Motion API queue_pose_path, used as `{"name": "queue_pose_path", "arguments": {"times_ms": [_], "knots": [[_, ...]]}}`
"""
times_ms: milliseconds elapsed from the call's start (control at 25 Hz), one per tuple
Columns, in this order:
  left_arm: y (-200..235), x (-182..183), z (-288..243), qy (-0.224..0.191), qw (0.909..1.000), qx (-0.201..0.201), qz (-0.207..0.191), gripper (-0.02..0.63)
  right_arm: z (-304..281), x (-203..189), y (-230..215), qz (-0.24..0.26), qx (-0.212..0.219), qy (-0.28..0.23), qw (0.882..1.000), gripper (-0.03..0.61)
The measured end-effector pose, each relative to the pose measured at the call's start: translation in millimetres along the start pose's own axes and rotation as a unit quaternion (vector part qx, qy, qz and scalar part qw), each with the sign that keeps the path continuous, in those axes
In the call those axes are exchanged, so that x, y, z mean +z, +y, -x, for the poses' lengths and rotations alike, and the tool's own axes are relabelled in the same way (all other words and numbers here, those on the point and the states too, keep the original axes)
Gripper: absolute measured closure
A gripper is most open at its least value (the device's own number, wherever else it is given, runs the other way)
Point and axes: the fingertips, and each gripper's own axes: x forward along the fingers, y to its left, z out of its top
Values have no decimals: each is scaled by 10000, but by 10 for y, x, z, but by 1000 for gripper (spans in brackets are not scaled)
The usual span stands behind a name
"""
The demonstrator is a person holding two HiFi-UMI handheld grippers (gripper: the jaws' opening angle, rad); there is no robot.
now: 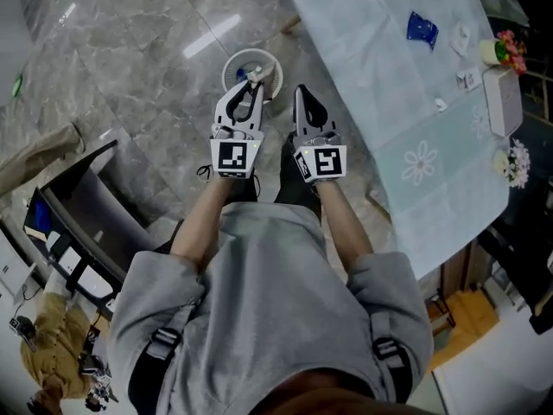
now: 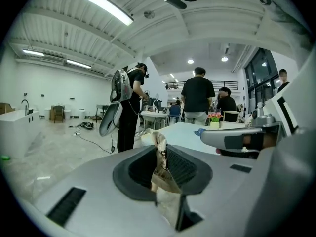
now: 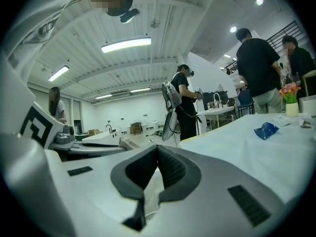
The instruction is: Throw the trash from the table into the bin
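- The left gripper [image 1: 252, 80] has its 2 jaws closed down to a narrow gap on a crumpled beige paper wrapper [image 2: 162, 177], pinched between the ribbed pads with its creased top poking up past the fingertips
- In the head view that gripper's tips lie over the opening of the round white bin [image 1: 270, 59], which stands on the grey marbled floor [image 1: 130, 50] near the table's long edge
- The right gripper [image 3: 158, 148] has its jaws pressed fully together with nothing between them
- It is held just beside the left gripper, and in the head view its tips sit just beside the bin's rim on the table's side
- Both grippers point forward, away from the person's grey sweatshirt [image 1: 276, 301]
- The table [image 1: 389, 102], covered by a pale blue-green cloth with white flower prints, fills the upper right of the head view
- A crumpled blue wrapper [image 1: 422, 28] lies on the cloth toward the far end, well apart from both grippers; the right gripper view shows it to the right of the jaws
- A few small white scraps [image 1: 441, 104] lie on the cloth between the blue wrapper and a white rectangular box [image 1: 503, 100]
- A pot of pink flowers [image 1: 504, 50] stands just beside the far end of that box
- In both gripper views, people in black tops [image 3: 256, 58] stand beyond the table
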Motion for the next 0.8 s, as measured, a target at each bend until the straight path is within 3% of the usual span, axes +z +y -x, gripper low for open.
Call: {"name": "queue_pose_path", "arguments": {"times_ms": [280, 800], "knots": [[254, -495, -242, 189, 9992, 316, 172, 545, -241, -381, -90, -174, 206, 219, 9994, 572], [553, -1638, -663, 614, 9964, 452, 362, 545, -398, -1022, -180, -453, 173, 482, 9977, 572]]}}
